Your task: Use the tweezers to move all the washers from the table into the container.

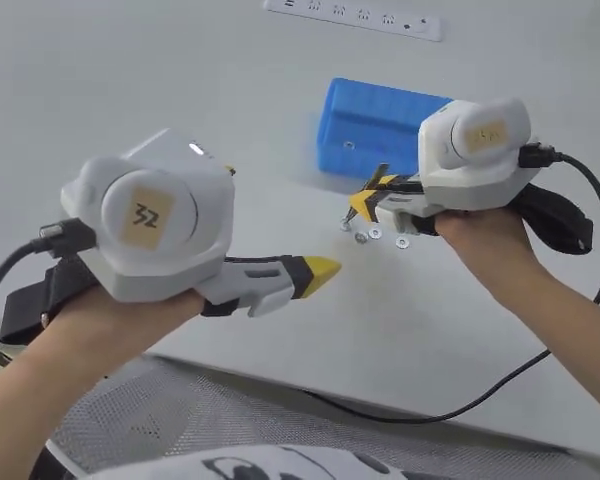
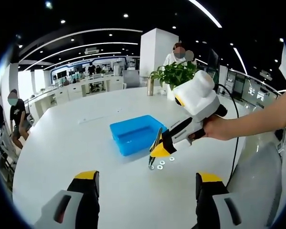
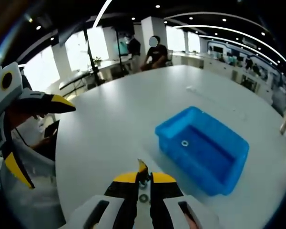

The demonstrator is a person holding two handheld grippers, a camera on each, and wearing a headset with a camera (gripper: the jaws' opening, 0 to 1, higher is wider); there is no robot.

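Note:
The blue container [image 1: 375,130] stands at the far middle of the white table with one washer [image 1: 349,146] in it. My right gripper [image 1: 365,205] is shut on the tweezers [image 1: 348,220], whose tips point down at the table just in front of the container. Three washers [image 1: 376,234] lie on the table beside those tips. In the right gripper view the tweezers [image 3: 142,171] stick out between the shut fingers, with the container [image 3: 205,152] ahead to the right. My left gripper [image 1: 318,272] hovers open at the near left, holding nothing [image 2: 147,180], apart from the washers [image 2: 162,163].
A white power strip [image 1: 355,15] lies at the far edge of the table [image 1: 430,330]. A black cable [image 1: 460,405] runs from the right gripper across the near table edge. A potted plant [image 2: 174,76] and several people are far in the background.

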